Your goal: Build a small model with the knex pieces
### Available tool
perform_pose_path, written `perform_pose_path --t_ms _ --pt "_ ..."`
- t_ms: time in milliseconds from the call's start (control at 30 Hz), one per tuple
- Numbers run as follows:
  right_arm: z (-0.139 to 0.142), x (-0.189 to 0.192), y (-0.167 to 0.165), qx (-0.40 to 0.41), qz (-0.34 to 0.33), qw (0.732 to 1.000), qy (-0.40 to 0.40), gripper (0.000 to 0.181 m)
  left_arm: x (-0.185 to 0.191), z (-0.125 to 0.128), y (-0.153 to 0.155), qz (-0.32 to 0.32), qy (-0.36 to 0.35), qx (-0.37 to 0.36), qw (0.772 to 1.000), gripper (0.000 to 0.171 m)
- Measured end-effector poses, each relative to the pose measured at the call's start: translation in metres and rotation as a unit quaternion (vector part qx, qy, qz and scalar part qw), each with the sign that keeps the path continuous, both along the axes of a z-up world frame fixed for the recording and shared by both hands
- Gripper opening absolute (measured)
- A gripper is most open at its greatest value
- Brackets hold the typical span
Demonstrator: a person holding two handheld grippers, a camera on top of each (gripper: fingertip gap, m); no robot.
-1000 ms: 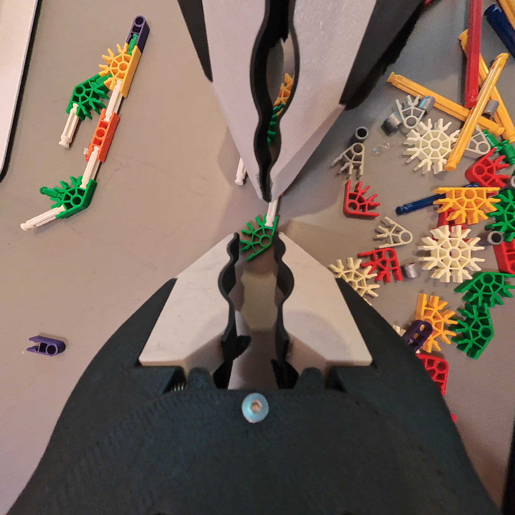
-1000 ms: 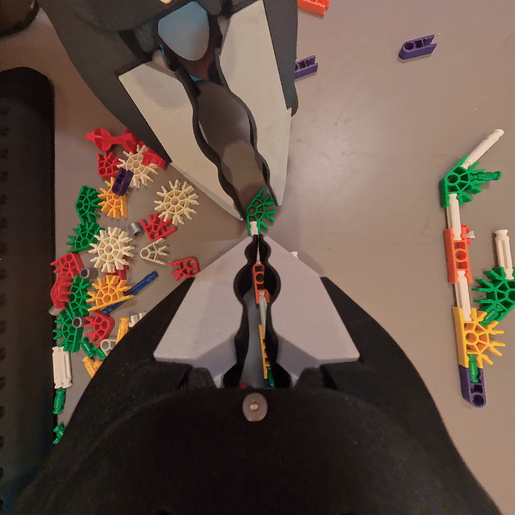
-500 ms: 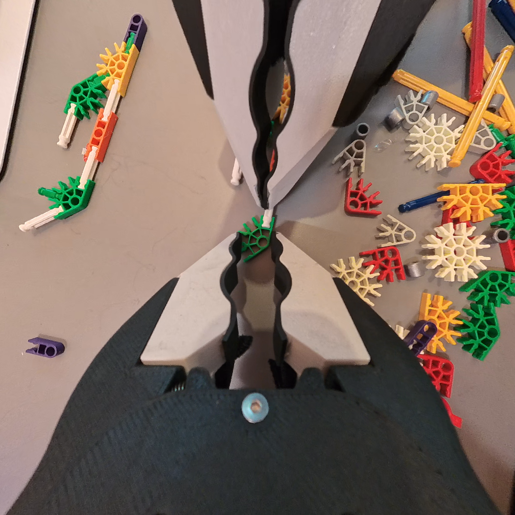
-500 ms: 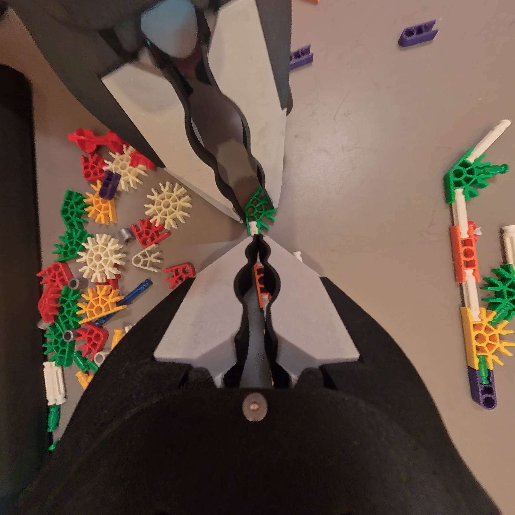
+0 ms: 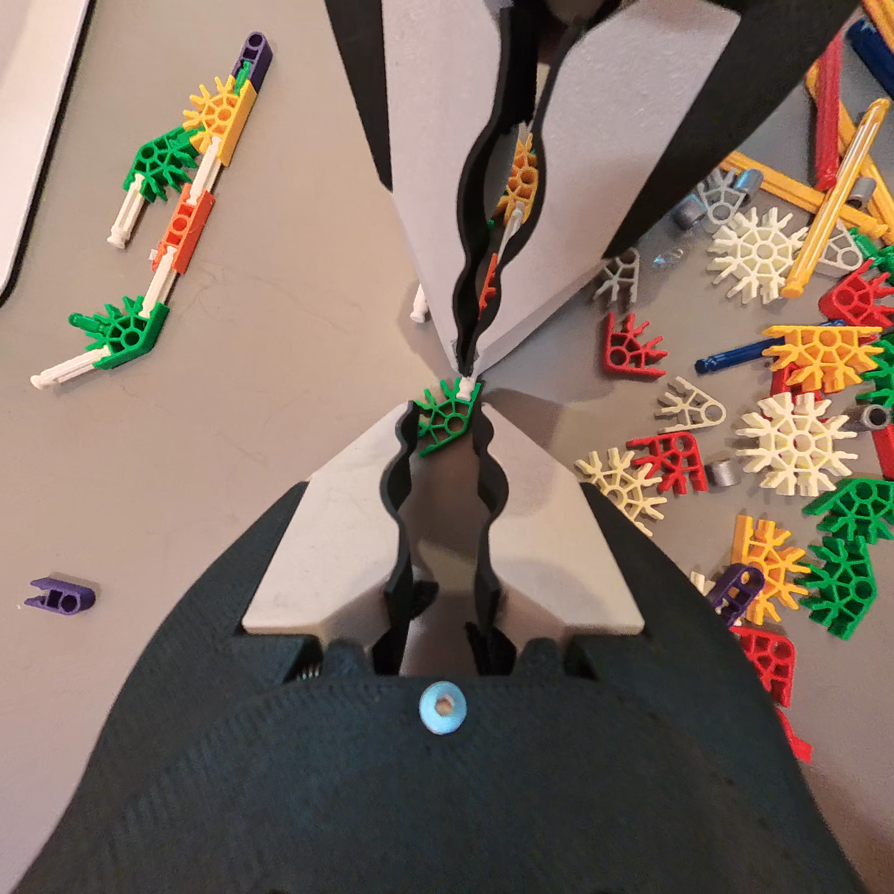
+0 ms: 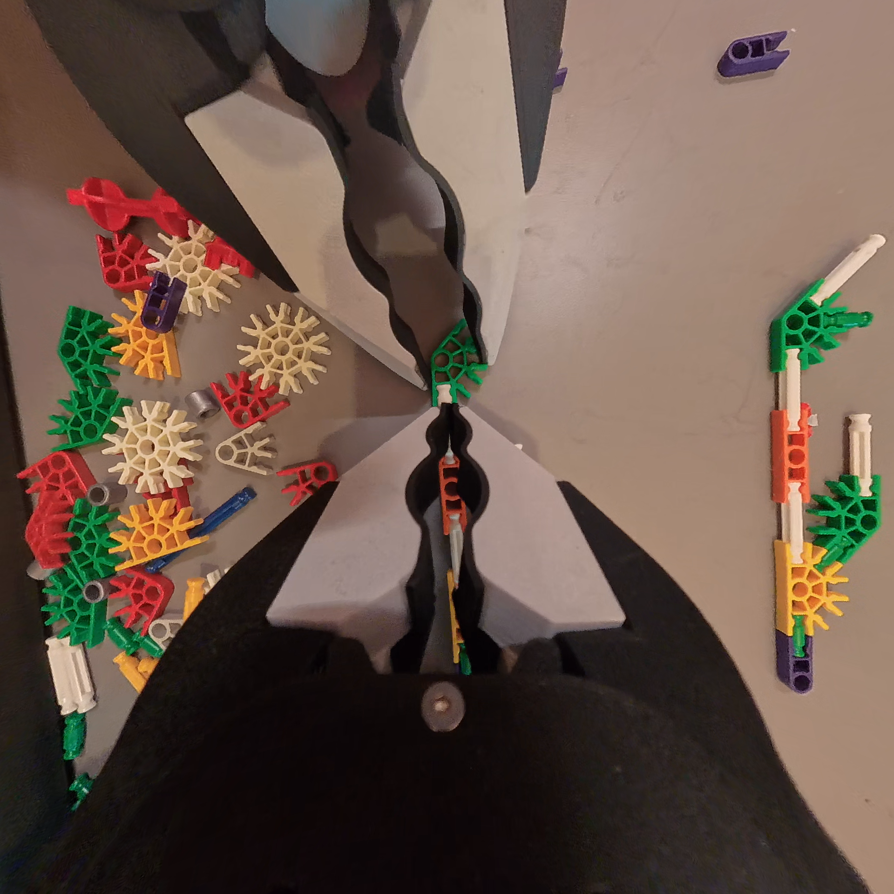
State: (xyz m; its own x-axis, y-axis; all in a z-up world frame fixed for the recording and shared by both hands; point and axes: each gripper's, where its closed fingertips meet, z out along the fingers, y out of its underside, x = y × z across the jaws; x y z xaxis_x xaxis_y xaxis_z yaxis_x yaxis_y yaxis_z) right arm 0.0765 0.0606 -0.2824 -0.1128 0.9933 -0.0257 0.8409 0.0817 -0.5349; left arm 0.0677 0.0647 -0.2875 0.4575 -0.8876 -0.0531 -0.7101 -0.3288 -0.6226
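In the left wrist view, the left gripper point(image 5: 445, 418) has its jaws narrowed partway, pinching a green fan-shaped plastic connector point(image 5: 442, 423) at the fingertips, just above the grey tabletop point(image 5: 290, 459). The right gripper point(image 5: 465, 365) meets it tip to tip. A small purple plastic clip point(image 5: 60, 597) lies well apart.

The right wrist view shows what is half hidden there. The right gripper's jaws are almost together, clamping a short chain of white rods, orange clip and yellow connector point(image 6: 452, 488). The chain's white end sits in the green connector's slot. A finished matching chain point(image 6: 793, 459) lies to one side and a loose multicoloured pile of connectors point(image 6: 150, 445) to the other.
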Motion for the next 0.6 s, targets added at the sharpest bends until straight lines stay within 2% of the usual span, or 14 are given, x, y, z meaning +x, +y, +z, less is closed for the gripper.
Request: perform_pose_path --t_ms 100,233,333,400,533,600 --pt "-0.002 -0.002 -0.001 0.025 0.008 0.999 -0.024 0.000 0.000 0.000 0.000 0.008 -0.014 -0.002 1.000 0.020" --pt "-0.002 -0.002 -0.001 0.012 0.007 1.000 -0.027 0.000 0.000 0.000 0.000 0.012 -0.022 0.001 1.000 0.021" --pt "0.000 0.002 0.004 0.009 -0.021 1.000 -0.021 0.000 -0.002 0.000 0.001 0.017 -0.007 0.008 1.000 0.020" --pt "0.011 0.008 0.004 0.023 -0.030 0.999 -0.011 0.008 -0.002 0.000 0.001 0.027 -0.005 0.008 1.000 0.020" --pt "0.032 0.027 -0.002 0.021 -0.059 0.998 0.021 0.010 -0.008 0.000 0.003 0.048 0.003 0.007 0.999 0.020" --pt "0.038 0.040 -0.005 0.012 -0.075 0.997 0.032 0.013 -0.013 0.001 0.004 0.056 0.010 0.008 0.998 0.026"
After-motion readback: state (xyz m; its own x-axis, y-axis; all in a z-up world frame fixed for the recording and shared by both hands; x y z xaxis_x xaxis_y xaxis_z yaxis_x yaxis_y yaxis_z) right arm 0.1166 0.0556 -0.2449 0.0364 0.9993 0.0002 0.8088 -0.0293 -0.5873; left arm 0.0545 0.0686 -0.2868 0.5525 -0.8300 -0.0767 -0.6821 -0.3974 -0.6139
